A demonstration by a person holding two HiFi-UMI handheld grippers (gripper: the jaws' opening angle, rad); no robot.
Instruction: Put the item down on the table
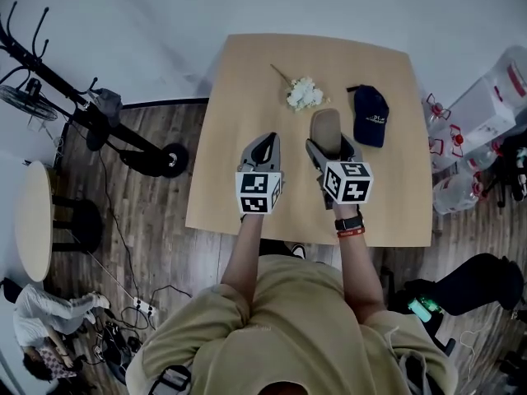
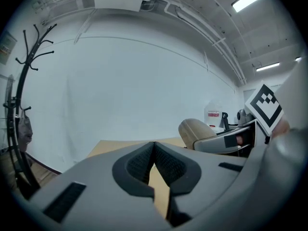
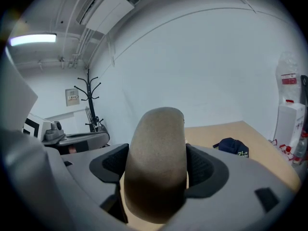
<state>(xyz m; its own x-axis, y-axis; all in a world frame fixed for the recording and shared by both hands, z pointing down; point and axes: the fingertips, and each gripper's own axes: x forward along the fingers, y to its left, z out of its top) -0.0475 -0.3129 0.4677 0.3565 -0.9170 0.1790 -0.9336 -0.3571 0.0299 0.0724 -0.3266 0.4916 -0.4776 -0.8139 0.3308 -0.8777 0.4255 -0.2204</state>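
Head view shows the person standing at the near edge of a light wooden tabletop, with both grippers held out side by side over its middle. The right gripper has its jaws pinching a tan oblong item by its sides. The item's long axis runs along the line of the jaws, away from the person. Its rounded free end points toward the far edge of the tabletop and sticks out past the jaw tips. That end lies between a small bunch of white flowers to its left and a dark blue cap to its right, near both and touching neither.

In the right gripper view the item fills the gap between the two dark pads, and its rounded end rises above them. Its broad, smooth face is turned toward the camera. The cap lies on the tabletop beyond, to the right. No view settles whether the item's underside touches the wood.

The left gripper hovers just beside the right one. In the left gripper view its jaws are pressed together at the tips with nothing between them, and only bare tabletop shows through the narrow slit lower down. A black coat stand stands by the white wall on the left.
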